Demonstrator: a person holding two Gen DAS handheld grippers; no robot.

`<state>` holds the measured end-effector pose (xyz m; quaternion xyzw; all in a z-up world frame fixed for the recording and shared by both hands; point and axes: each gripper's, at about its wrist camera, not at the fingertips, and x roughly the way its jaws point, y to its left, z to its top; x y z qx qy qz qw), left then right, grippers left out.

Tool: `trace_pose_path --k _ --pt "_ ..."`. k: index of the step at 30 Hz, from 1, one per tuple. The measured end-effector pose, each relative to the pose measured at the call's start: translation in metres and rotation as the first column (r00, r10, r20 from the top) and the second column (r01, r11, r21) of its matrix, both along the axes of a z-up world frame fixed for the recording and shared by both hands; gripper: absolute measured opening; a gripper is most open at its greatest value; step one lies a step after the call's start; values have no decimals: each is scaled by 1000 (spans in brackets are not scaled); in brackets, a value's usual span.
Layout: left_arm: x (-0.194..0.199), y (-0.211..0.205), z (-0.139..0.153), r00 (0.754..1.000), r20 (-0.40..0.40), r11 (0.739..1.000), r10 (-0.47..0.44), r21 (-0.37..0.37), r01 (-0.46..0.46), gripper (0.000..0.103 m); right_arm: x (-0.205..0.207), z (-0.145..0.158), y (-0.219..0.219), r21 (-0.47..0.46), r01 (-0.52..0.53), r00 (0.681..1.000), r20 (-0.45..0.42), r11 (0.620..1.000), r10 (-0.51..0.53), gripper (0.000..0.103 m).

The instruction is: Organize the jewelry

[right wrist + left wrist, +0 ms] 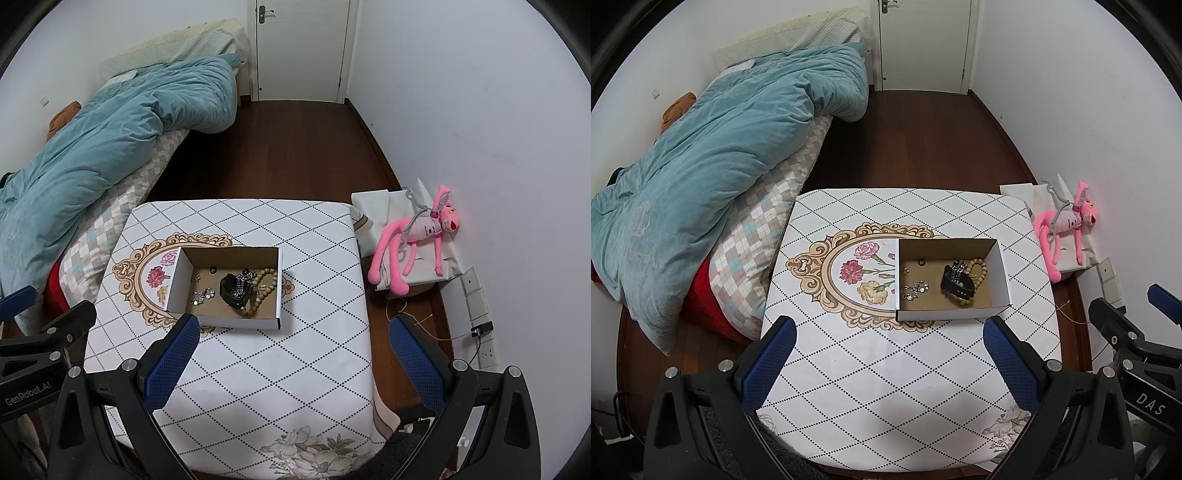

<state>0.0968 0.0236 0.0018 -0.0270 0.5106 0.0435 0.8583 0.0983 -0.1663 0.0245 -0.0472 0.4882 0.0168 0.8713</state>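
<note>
An open white cardboard box (999,273) (277,284) stands on the patterned table (886,387) (314,369). Inside lie a black watch (956,285) (231,290), a beige bead bracelet (979,267) (264,286), a silver crystal piece (916,290) (203,295), small earrings (906,272) and a dark ring (921,262) (212,270). My left gripper (890,354) is open and empty, held above the table in front of the box. My right gripper (295,352) is open and empty, near the table's right front part.
A bed with a teal duvet (713,155) (92,144) lies left of the table. A pink plush toy (1067,225) (417,236) on white bags sits by the right wall, with power strips (480,306) and a cable. A white door (923,44) is at the back.
</note>
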Motion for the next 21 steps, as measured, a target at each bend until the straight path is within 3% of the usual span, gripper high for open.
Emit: trace_pose_path --k 21 --pt "-3 2 0 1000 0 1000 -1 1 1 103 -2 0 1 -4 -3 1000 -2 1000 3 103"
